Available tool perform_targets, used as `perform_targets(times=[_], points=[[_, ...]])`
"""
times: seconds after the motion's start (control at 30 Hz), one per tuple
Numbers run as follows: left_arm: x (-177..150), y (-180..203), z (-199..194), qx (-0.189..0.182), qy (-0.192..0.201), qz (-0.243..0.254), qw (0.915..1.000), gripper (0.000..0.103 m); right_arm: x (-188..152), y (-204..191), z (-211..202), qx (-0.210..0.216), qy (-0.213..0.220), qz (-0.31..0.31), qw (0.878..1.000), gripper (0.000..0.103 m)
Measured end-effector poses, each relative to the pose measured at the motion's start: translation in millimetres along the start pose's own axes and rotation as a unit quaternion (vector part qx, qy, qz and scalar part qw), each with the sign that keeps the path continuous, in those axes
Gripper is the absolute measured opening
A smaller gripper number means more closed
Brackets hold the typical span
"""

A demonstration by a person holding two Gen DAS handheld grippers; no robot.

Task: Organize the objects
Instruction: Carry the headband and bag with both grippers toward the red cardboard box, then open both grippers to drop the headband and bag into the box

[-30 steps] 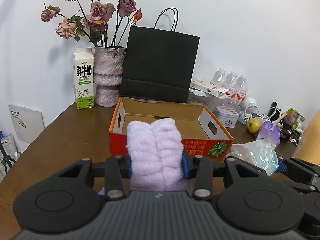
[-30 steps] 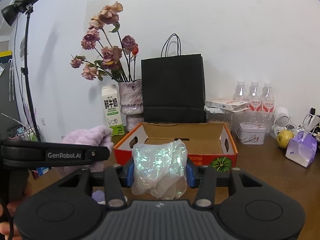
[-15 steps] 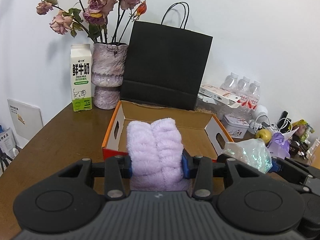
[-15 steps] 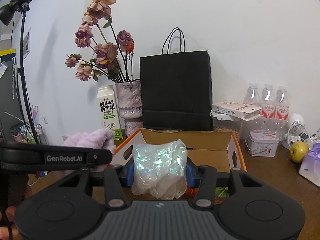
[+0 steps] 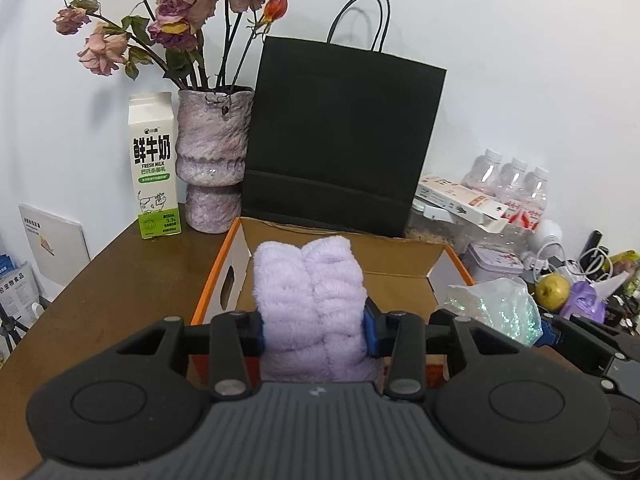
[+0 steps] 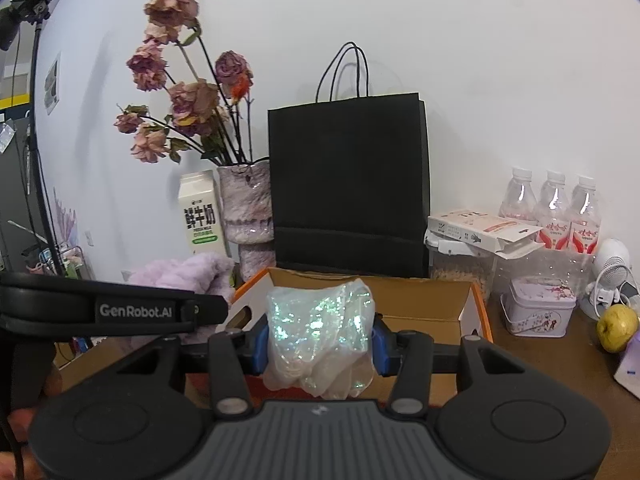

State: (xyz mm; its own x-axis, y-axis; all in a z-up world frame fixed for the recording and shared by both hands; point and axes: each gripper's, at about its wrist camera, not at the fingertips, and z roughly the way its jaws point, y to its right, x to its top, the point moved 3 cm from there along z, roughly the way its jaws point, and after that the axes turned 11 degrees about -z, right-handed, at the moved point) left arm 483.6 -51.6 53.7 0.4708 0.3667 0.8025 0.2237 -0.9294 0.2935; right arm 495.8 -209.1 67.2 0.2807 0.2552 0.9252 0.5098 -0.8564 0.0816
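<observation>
Lilac towel (image 5: 310,304): fluffy, folded/bunched, sitting pinched btw the blue pads of the left tool (image 5: 314,330); being held up in front of the open box, upper part standing above the pads.
Left tool: gripping the lilac towel, pads pressing into both sides; in the right wrist view it's showing at left edge as a black bar w/ "GenRobot.AI" lettering, towel poking out behind it.
Iridescent plastic bag (image 6: 320,340): crinkly, clear w/ green-pink shimmer, being squeezed btw the pads of the right tool (image 6: 320,346); hanging just in front of the box's near wall.
Right tool: closed on the iridescent plastic bag; in the left wrist view it's sitting just to the right of the left tool, bag sticking out toward the box.
Cardboard box (image 5: 404,258): orange rim, brown inside, top open, hand-hole in left wall; resting on the table (image 5: 120,280), right ahead of both tools.
Black paper bag (image 5: 340,140): standing upright directly behind the box, against the wall.
Vase (image 5: 214,156): mottled pink, holding dried roses, left of the paper bag.
Milk carton (image 5: 154,168): standing left of the vase.
Right side of table: water bottles (image 6: 554,212), floral tin (image 6: 538,306), yellow-green apple (image 6: 616,328), all clustering beside the box.
</observation>
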Motion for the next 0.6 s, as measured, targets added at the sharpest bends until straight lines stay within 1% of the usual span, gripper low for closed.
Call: perform_targets(times=[0.1,0.27,0.37,0.5,0.6], points=[[6,1,17,0.010,-0.007,-0.003,0.9999,0.042,1,10,15,0.000,-0.002,0.004,1.000,0.046],[14,3,49,0.041,-0.012,0.003,0.9991,0.042,-1,30,44,-0.007,-0.008,0.020,1.000,0.046],[19,4,69,0.056,-0.013,0.003,0.9984,0.042,-8,39,65,-0.016,-0.016,0.025,0.999,0.046],[20,5,91,0.065,-0.009,0.006,0.9978,0.042,-24,50,94,-0.023,-0.030,0.030,0.999,0.046],[19,6,106,0.068,-0.006,0.005,0.9976,0.043,-32,51,108,-0.024,-0.038,0.020,0.999,0.047]])
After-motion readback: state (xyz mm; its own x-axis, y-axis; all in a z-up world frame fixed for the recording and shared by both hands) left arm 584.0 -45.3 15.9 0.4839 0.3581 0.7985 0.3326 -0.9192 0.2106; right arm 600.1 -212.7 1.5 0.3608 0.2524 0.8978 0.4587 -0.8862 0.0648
